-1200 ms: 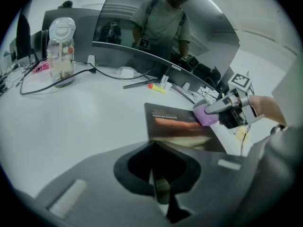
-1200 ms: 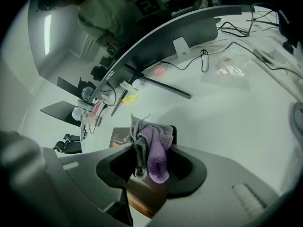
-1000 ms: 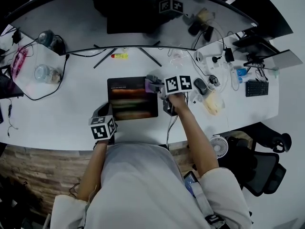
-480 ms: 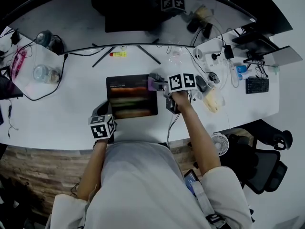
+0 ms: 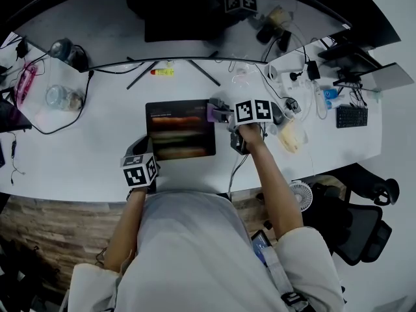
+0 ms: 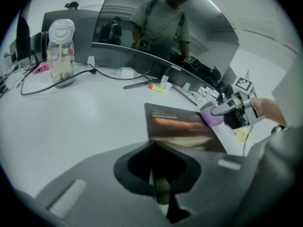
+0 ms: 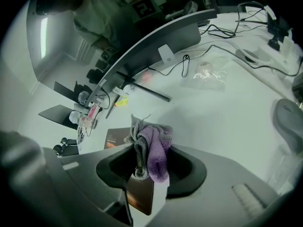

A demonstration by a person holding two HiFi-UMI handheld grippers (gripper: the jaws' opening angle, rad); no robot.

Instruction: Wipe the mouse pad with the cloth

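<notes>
Jaws: right gripper (image 7: 146,174) clamped on cloth (image 7: 156,145), shifted rightward to mouse pad (image 5: 180,130) edge; left gripper (image 6: 161,193) closed, empty.

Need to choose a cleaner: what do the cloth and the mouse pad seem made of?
Purple-and-grey cloth: soft, fuzzy, matte, likely microfibre or terry; loose threads show. Dark rectangular mouse pad: smooth printed top with slight sheen; coated fabric or plastic, unclear.

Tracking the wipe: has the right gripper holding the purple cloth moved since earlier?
Yes: right gripper shifted slightly right, relative to the dark rectangular mouse pad.
</notes>
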